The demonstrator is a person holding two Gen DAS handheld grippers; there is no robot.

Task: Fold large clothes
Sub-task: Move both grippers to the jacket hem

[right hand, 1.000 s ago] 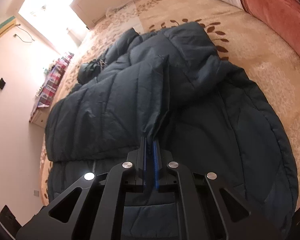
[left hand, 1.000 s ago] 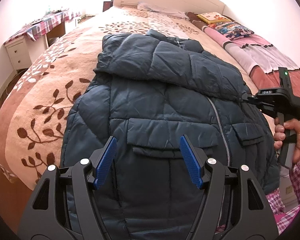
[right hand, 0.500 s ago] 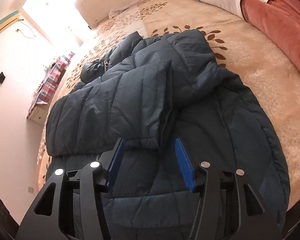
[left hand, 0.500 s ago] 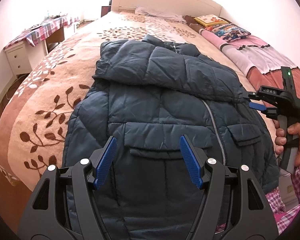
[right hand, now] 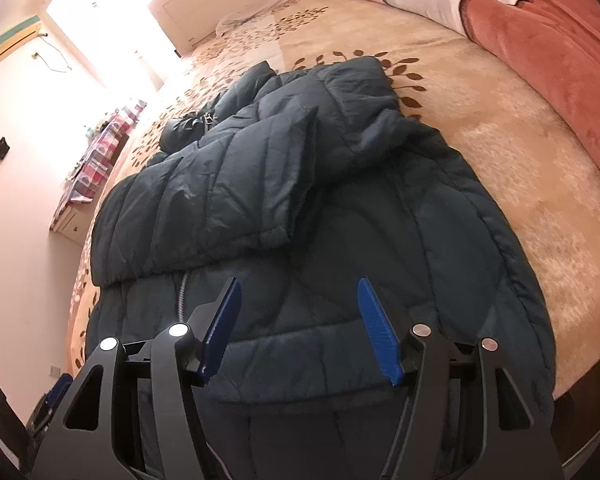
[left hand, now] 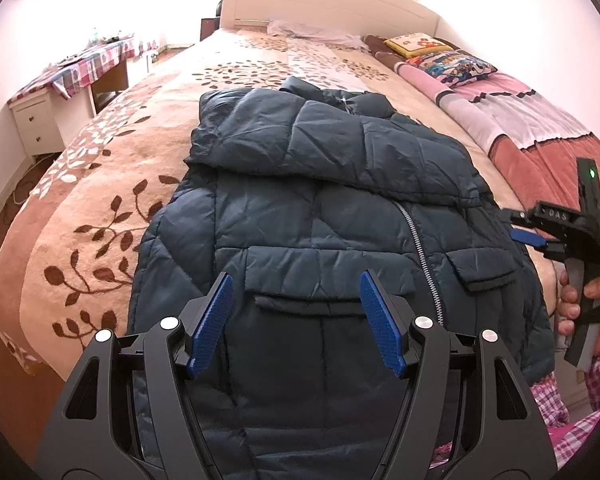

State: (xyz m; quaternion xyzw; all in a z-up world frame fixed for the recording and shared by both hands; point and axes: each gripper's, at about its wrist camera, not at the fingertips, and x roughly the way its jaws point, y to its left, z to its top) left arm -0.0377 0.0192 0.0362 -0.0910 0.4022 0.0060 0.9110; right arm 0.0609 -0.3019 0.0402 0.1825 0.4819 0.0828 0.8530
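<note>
A dark blue padded jacket [left hand: 320, 216] lies front up on the bed, zip closed, with a sleeve [left hand: 320, 148] folded across its chest. My left gripper [left hand: 296, 316] hovers open over the left flap pocket, nothing between its blue pads. In the right wrist view the jacket [right hand: 340, 240] fills the middle, and the folded sleeve's cuff [right hand: 276, 236] rests free on the chest. My right gripper [right hand: 300, 320] hangs above the jacket's lower right part, jaws opening, empty. In the left wrist view the right gripper [left hand: 528, 228] is at the jacket's right edge, held by a hand [left hand: 596, 308].
The bed [left hand: 100, 184] has a beige cover with brown leaf prints. A pink and red folded quilt [left hand: 540, 140] and pillows [left hand: 448, 64] lie along its right side. A white nightstand [left hand: 36, 124] and a table with a checked cloth [left hand: 88, 64] stand to the left.
My right gripper let go of the sleeve cuff, opened wide and drew back toward the jacket's right edge. The sleeve now rests on the chest. The left gripper stayed open and in place.
</note>
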